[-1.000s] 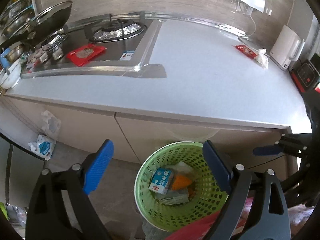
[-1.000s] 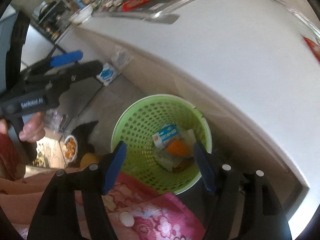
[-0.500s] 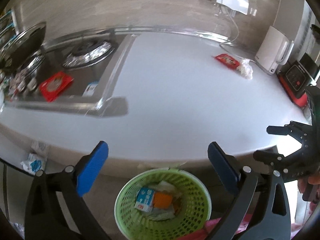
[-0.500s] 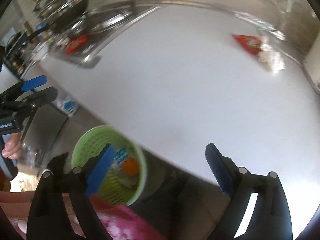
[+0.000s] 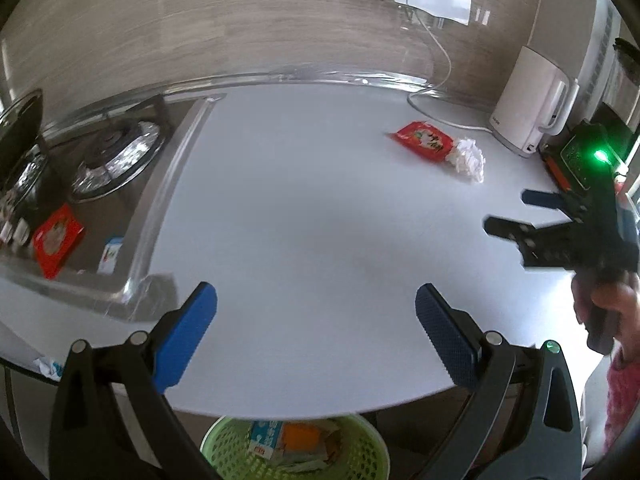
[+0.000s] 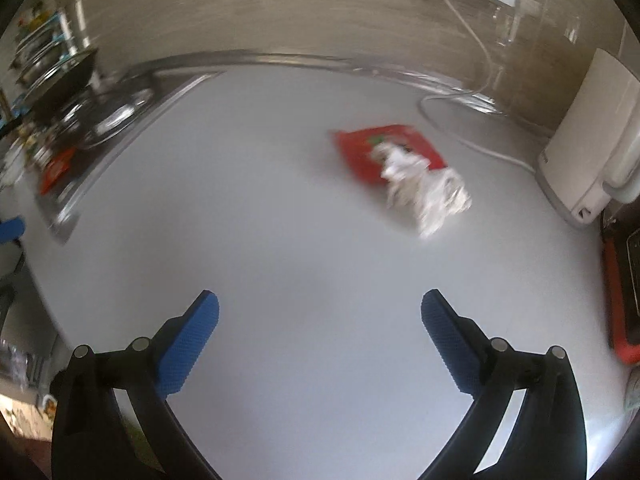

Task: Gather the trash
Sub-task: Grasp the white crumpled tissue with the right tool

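Note:
A red snack wrapper [image 5: 424,141] and a crumpled white tissue [image 5: 468,159] lie on the white counter [image 5: 320,220] at the back right; both also show in the right wrist view, wrapper [image 6: 360,148], tissue [image 6: 428,188]. A second red wrapper [image 5: 56,240] and a small carton [image 5: 110,254] lie on the stove. The green basket [image 5: 224,454] with trash sits below the counter edge. My left gripper [image 5: 316,320] is open and empty. My right gripper [image 6: 320,320] is open and empty over the counter; it also shows in the left wrist view [image 5: 516,212].
A white kettle [image 5: 532,108] with a cord stands at the back right, beside a red-edged appliance [image 6: 624,292]. A gas stove [image 5: 112,160] with foil-lined burners and pans is at the left.
Both grippers have risen from the basket by the floor to above the counter. The right gripper has moved toward the red wrapper and tissue.

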Motion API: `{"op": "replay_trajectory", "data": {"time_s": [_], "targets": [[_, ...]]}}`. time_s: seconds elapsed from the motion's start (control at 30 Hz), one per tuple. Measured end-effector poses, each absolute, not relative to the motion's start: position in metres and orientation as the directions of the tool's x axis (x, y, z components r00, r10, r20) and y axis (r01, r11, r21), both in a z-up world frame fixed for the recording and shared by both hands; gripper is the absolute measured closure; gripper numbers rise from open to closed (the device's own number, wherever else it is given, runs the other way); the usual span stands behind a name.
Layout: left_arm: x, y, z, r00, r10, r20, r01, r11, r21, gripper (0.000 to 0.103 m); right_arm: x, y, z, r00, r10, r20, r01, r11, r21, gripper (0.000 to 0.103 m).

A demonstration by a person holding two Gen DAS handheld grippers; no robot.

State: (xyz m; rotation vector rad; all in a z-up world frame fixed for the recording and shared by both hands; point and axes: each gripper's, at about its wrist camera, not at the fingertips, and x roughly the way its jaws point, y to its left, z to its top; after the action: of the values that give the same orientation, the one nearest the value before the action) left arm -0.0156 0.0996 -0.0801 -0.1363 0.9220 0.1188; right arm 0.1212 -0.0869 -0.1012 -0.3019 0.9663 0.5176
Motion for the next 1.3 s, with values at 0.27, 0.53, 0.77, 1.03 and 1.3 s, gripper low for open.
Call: {"op": "replay_trajectory", "data": {"time_s": [0.27,0.53,0.77,1.03,1.3], "targets": [[0.044,0.075,-0.078,0.622,0.011,-0.783,-0.112,0.991,-0.075,0.008,0.191,-0.095,-0.119,0.489,0.271,-0.829,-0.499,0.866,-0.011,0.003],[0.113,0.056,-0.082,0.636,-0.035,-0.771,-0.040,0.996,-0.078,0.008,0.224,-0.102,-0.133,0.507,0.255,-0.823,-0.479,0.877,-0.023,0.003],[0.168,0.047,-0.090,0.633,-0.070,-0.771,0.012,0.997,-0.080,0.008,0.248,-0.112,-0.146,0.470,0.252,-0.846,-0.448,0.894,0.017,0.045],[0.215,0.020,-0.111,0.602,-0.095,-0.793,0.132,0.991,-0.018,0.008,0.250,-0.146,-0.141,0.466,0.304,-0.831,-0.394,0.912,0.113,0.095],[0.268,-0.007,-0.132,0.580,-0.151,-0.800,0.274,0.961,0.018,0.008,0.229,-0.186,-0.120,0.479,0.351,-0.804,-0.336,0.920,0.202,0.095]]}}
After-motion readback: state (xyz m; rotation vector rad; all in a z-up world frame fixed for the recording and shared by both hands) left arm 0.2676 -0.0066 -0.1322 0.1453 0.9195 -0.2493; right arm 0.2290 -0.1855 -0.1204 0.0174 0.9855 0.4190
